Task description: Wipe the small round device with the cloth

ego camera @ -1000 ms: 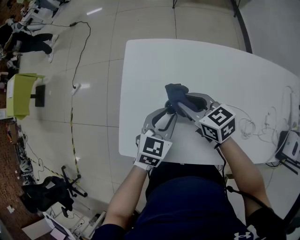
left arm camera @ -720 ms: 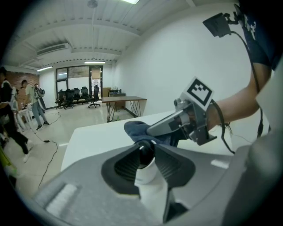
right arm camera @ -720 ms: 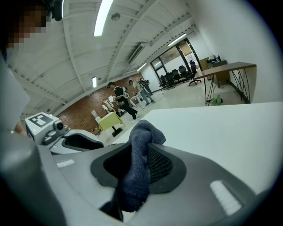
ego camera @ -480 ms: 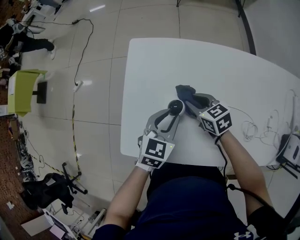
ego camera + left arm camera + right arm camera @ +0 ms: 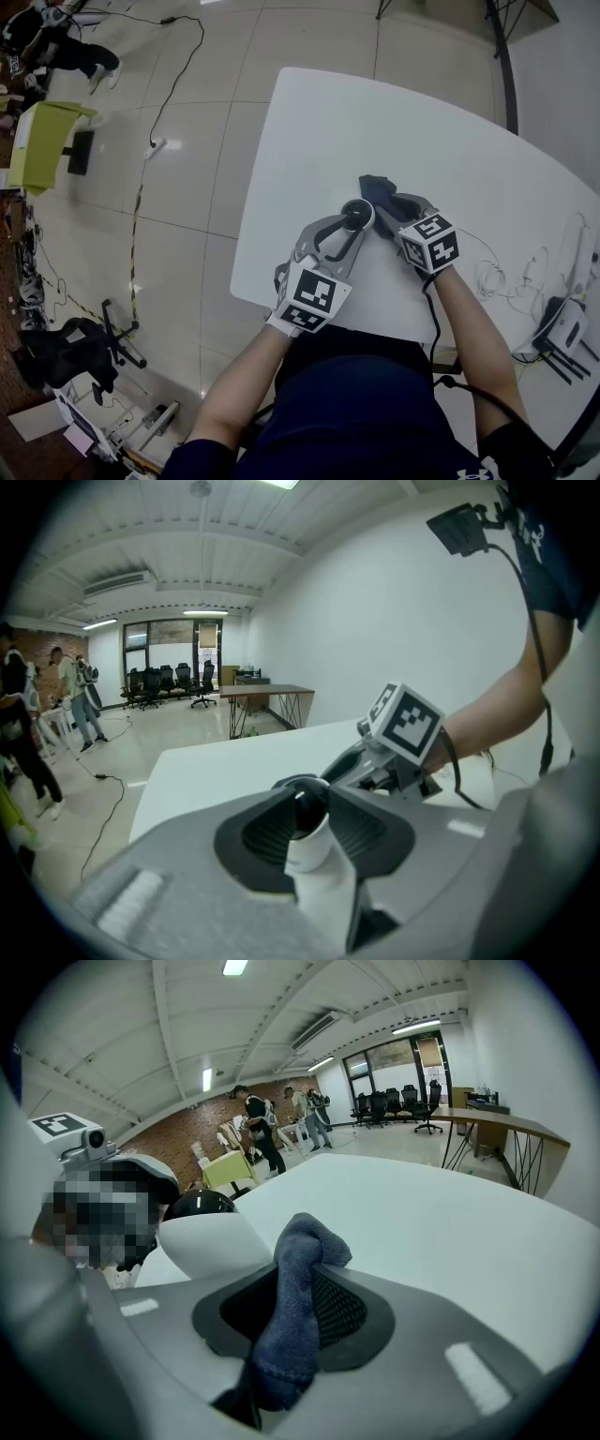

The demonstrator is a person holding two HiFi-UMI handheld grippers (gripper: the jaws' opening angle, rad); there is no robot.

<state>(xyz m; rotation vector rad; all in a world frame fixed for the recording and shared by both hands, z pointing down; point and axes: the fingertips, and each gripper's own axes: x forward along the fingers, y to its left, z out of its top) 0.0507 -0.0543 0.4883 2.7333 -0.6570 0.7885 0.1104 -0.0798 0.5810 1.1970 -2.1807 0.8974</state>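
Left gripper (image 5: 349,225) pinches the light, probably slippery device (image 5: 307,838) by its white body; right gripper (image 5: 385,206) clamps the soft cloth (image 5: 286,1326).

One small round device (image 5: 354,215), one cloth (image 5: 376,188), one table (image 5: 422,122).

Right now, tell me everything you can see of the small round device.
The device is small, with a smooth white body, plastic by the look, and a glossy black domed top. The left gripper is shut on its white body and holds it over the white table, with the dome at the end away from the hand. The dark blue cloth, clamped in the right gripper, is close beside the dome; whether they touch cannot be told.
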